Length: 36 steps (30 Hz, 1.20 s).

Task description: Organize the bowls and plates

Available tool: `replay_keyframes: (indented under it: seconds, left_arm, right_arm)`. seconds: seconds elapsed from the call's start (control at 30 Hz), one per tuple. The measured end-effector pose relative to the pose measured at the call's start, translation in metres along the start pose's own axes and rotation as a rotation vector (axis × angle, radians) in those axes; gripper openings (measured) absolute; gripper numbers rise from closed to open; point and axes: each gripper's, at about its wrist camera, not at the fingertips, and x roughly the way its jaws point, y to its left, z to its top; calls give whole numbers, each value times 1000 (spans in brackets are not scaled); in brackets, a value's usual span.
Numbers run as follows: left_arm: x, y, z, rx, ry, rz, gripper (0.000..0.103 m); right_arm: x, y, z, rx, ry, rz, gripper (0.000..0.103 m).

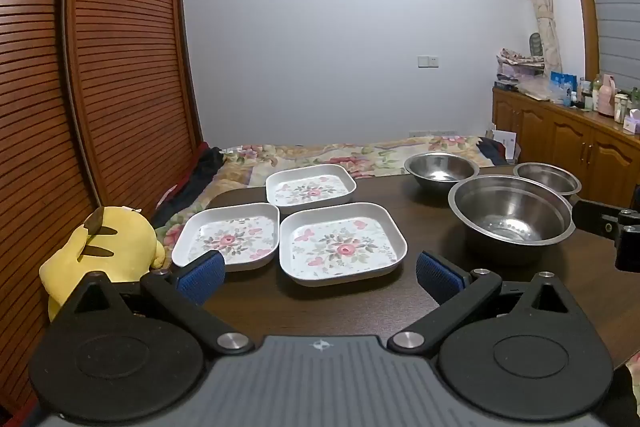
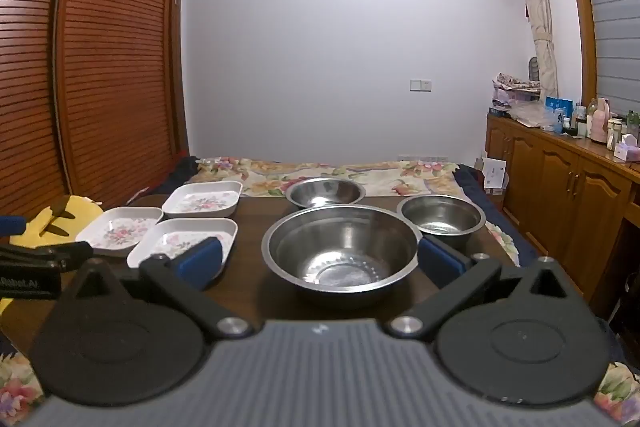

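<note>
Floral plates fill the left wrist view: three square white ones sit on the dark wooden table [image 1: 360, 311], the nearest plate [image 1: 343, 242] just ahead of the left gripper [image 1: 318, 277], a second plate [image 1: 229, 234] touching or nearly touching its left edge, and a third plate [image 1: 311, 185] behind them. The left gripper's jaws stand fully apart with nothing between the blue pads. A yellow plush toy [image 1: 104, 251] lies off the table's left edge. To stack well, the likely first step is to take the nearest plate by its raised front rim, one pad inside and one outside, lift it level and lower it squarely into a neighbour so the corners match.

Steel bowls dominate the right wrist view. The large bowl [image 2: 342, 249] sits just ahead of the right gripper [image 2: 320, 263], whose jaws are also spread wide and empty. A medium bowl [image 2: 441, 215] is to its right and a far bowl [image 2: 326, 191] behind it. Nesting probably goes best by pinching a smaller bowl's thin rim firmly, since polished steel looks slippery, and setting it down centred inside the large one.
</note>
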Motion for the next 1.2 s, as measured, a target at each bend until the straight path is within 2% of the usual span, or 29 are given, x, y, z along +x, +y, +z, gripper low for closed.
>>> replay_keyframes:
  seconds: [1.2]
  left_arm:
    - [-4, 0, 2, 2, -10, -1, 103]
  right_arm:
    - [-1, 0, -1, 8, -5, 1, 103]
